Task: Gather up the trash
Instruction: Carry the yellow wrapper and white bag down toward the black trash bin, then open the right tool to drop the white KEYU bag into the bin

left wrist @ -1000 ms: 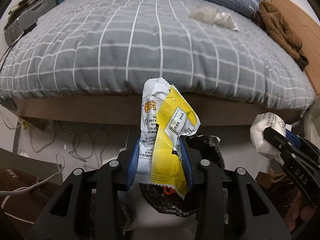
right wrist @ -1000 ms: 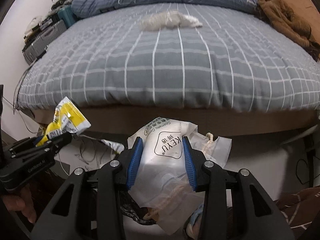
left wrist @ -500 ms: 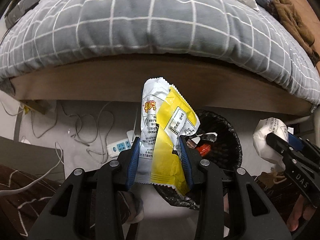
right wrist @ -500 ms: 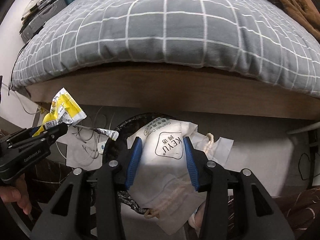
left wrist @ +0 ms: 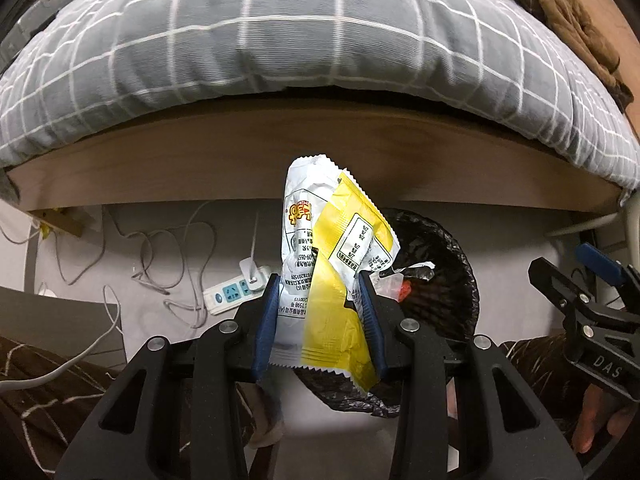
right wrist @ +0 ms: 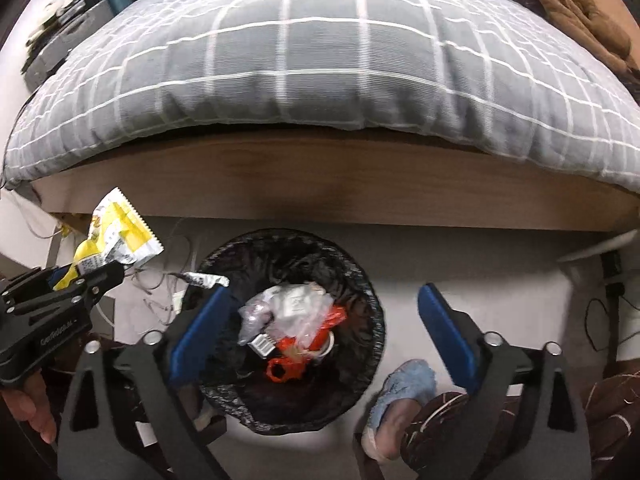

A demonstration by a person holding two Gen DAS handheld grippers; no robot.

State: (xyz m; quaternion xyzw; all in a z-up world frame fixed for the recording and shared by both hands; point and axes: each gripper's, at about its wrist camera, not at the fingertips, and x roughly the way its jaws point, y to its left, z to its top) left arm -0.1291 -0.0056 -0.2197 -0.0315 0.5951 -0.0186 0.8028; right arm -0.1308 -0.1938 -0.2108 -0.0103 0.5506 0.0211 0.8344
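Right wrist view: my right gripper (right wrist: 320, 320) is spread, empty, above the bin (right wrist: 372, 304). Left gripper (left wrist: 320, 312) pinches the yellow wrapper (left wrist: 340, 280) beside the rim, ready to drop.

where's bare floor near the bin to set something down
Bare floor lies right of the trash bin, below the bed frame. Left of the bin is crowded: cables and a power strip. Near side holds a blue slipper.

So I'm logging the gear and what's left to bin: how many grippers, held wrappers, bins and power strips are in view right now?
Grippers: 2, the left gripper and the right gripper
Held wrappers: 1, the yellow and white wrapper
Bins: 1, the black-lined bin
Power strips: 1, the white power strip
Total: 5
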